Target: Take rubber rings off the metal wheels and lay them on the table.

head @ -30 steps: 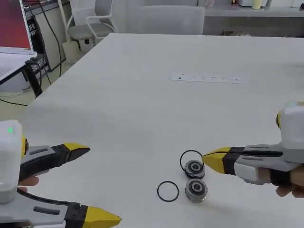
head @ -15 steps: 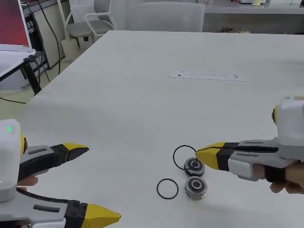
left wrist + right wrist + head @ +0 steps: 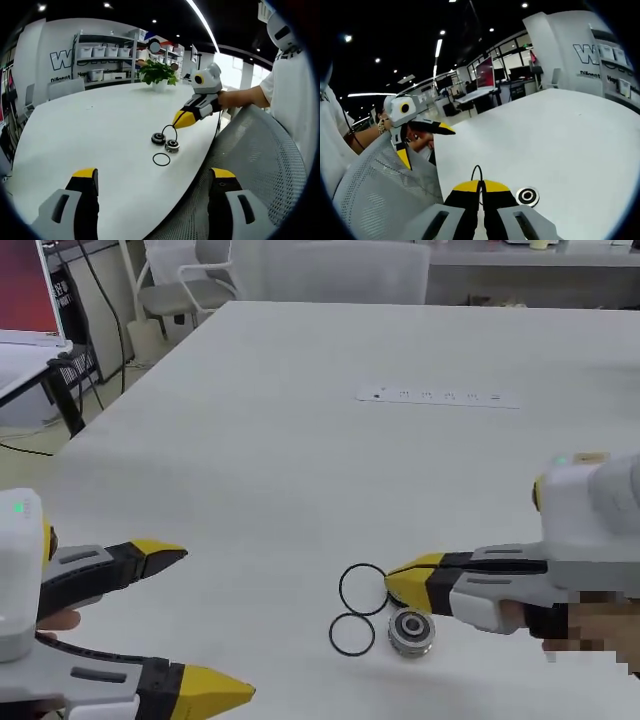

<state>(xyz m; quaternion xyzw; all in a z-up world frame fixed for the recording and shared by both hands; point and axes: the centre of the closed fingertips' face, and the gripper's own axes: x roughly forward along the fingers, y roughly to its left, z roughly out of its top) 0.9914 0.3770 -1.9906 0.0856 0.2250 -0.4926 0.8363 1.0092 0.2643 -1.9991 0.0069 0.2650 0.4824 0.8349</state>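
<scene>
Changed: a second ago the held ring (image 3: 362,590) looped right over the far wheel (image 3: 158,138). Now I have it out to the left of the near wheel (image 3: 410,630), free of both wheels.
Meaning: I judge this ring is off. What's left is to lower it and let go.
Right gripper (image 3: 398,578): jaws pressed together, pinching the held ring by its edge. In the right gripper view the thin loop stands up from between the yellow tips.
Left gripper (image 3: 205,628): jaws spread wide with nothing between them, well to the left of the near wheel.
Held ring: up and to the left of the near wheel, close by. I cannot tell whether its low edge touches the table (image 3: 300,440).
Loose ring (image 3: 352,635): flat on the table just left of the near wheel, apart from the held ring.
Wheels: the far wheel sits just behind the near wheel, as the left gripper view shows. Whether either carries another ring is too small to tell.
Containers: white bins (image 3: 95,51) on shelves far behind the near wheel. I cannot tell what is in them.
</scene>
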